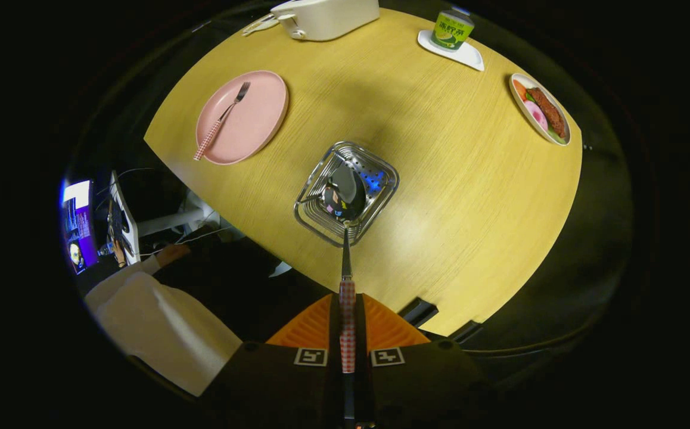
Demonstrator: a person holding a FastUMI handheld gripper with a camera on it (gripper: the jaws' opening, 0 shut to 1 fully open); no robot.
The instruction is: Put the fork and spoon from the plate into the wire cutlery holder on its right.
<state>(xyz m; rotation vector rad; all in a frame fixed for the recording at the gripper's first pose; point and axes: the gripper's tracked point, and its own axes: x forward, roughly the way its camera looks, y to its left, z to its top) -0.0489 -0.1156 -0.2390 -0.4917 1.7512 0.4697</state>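
Observation:
My gripper (348, 322) is shut on the spoon (345, 196), its orange fingers (309, 328) pressing the red-checked handle from both sides. The spoon points straight ahead and its shiny bowl hangs over the mouth of the wire cutlery holder (315, 205), which stands on the wooden table beyond the fingers. Whether the bowl is inside the holder or just above it I cannot tell. The pink plate (258, 113) lies to the holder's left and farther off. The fork (221, 121) rests on it with its checked handle over the plate's near rim.
A white appliance (327, 16) sits at the table's far edge, with a green can (452, 28) on a white coaster to its right. A plate of food (540, 108) lies far right. A person's white sleeve (154, 322) and a monitor are off the table's left.

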